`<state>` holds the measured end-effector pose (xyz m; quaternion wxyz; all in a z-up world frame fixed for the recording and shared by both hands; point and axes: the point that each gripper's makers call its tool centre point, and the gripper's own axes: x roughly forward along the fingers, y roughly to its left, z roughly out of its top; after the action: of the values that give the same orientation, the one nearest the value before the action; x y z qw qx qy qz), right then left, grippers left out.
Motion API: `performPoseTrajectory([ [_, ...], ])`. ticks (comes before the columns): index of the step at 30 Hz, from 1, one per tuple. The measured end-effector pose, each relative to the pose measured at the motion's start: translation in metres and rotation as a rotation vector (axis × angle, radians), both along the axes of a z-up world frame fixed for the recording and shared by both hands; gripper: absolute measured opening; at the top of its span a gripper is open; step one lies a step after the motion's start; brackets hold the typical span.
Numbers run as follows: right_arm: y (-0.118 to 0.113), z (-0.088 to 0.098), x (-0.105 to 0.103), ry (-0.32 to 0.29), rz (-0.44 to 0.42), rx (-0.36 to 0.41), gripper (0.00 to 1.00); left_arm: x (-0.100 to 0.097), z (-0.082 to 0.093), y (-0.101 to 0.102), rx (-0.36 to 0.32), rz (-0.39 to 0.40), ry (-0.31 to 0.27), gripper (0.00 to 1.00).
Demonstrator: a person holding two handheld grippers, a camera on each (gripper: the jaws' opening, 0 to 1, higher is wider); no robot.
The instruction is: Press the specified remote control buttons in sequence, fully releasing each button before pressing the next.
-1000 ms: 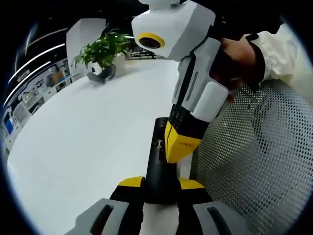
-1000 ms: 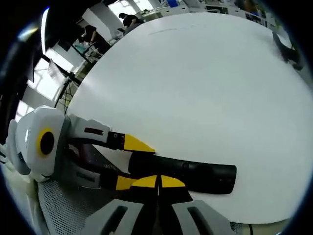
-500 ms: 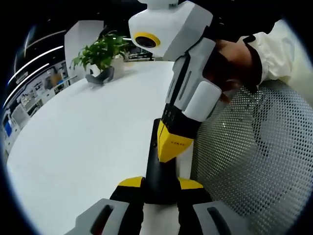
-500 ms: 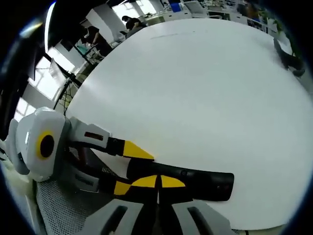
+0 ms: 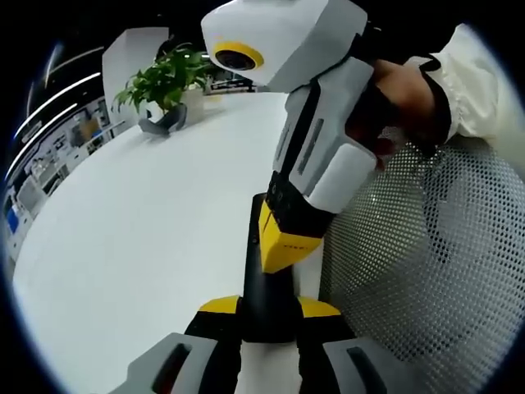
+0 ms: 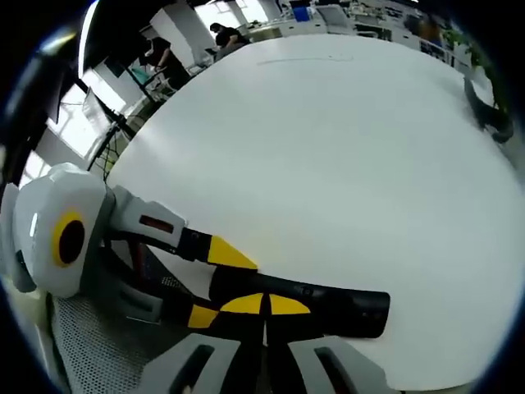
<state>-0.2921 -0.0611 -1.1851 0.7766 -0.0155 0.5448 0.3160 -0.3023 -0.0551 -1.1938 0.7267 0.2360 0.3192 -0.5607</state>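
- The left hand-held gripper [image 5: 269, 310] is clenched on the near end of the black remote control [image 5: 261, 287].
- The right hand-held gripper [image 6: 264, 307], its jaws pressed together, has its yellow tips on the remote's top.
- The remote lies at the white worktop [image 5: 148, 222] edge, beside a mesh chair [image 5: 426, 271].
- A potted plant [image 5: 164, 90] stands far off.

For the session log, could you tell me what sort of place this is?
Probably an open-plan office or lab: a large white table, a potted plant on it, a mesh chair beside it, and desks with people in the background.
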Motion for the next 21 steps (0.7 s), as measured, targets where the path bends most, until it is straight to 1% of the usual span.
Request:
performPoseTrajectory([
  [3, -0.001, 0.000, 0.001, 0.004, -0.012, 0.007, 0.00, 0.000, 0.000, 0.000, 0.036, -0.012, 0.012, 0.24],
  [5, -0.002, -0.001, 0.002, 0.013, -0.021, 0.015, 0.00, 0.000, 0.000, -0.001, 0.074, -0.029, 0.031, 0.24],
  [7, -0.002, 0.000, 0.002, 0.022, -0.036, 0.025, 0.00, 0.000, 0.000, -0.001, 0.096, -0.027, 0.046, 0.24],
  [8, -0.001, 0.001, 0.002, 0.050, -0.103, 0.062, 0.00, 0.001, 0.000, -0.002, 0.108, -0.031, 0.046, 0.24],
  [9, -0.002, 0.001, 0.002, 0.066, -0.146, 0.088, 0.00, 0.000, -0.001, -0.002, 0.108, -0.036, 0.039, 0.24],
  [10, -0.003, 0.002, 0.002, 0.067, -0.168, 0.111, 0.00, -0.001, 0.000, -0.002, 0.105, -0.068, 0.007, 0.24],
  [11, -0.009, 0.004, 0.004, 0.069, -0.196, 0.099, 0.00, -0.002, -0.001, -0.002, 0.092, -0.051, 0.022, 0.24],
  [12, -0.013, 0.008, 0.006, 0.047, -0.189, 0.091, 0.00, -0.002, -0.001, -0.003, 0.076, -0.052, 0.026, 0.24],
  [13, -0.012, 0.019, 0.017, -0.030, -0.194, 0.128, 0.00, -0.002, -0.001, -0.003, 0.069, -0.067, 0.011, 0.24],
  [14, -0.012, 0.023, 0.018, -0.045, -0.197, 0.141, 0.00, -0.001, -0.001, -0.003, 0.065, -0.060, 0.015, 0.24],
  [16, -0.013, 0.038, 0.021, -0.059, -0.252, 0.212, 0.00, -0.001, -0.001, -0.005, 0.047, -0.044, 0.011, 0.24],
  [17, -0.013, 0.049, 0.025, -0.079, -0.287, 0.260, 0.00, -0.001, -0.001, -0.005, 0.042, -0.034, 0.009, 0.24],
  [18, -0.014, 0.058, 0.029, -0.120, -0.295, 0.288, 0.00, -0.001, -0.001, -0.005, 0.036, -0.024, 0.009, 0.24],
  [19, -0.017, 0.071, 0.035, -0.187, -0.318, 0.317, 0.00, -0.001, -0.001, -0.005, 0.031, -0.020, 0.003, 0.24],
  [21, -0.026, 0.083, 0.038, -0.246, -0.352, 0.324, 0.00, 0.000, -0.001, -0.005, 0.028, -0.012, 0.005, 0.24],
])
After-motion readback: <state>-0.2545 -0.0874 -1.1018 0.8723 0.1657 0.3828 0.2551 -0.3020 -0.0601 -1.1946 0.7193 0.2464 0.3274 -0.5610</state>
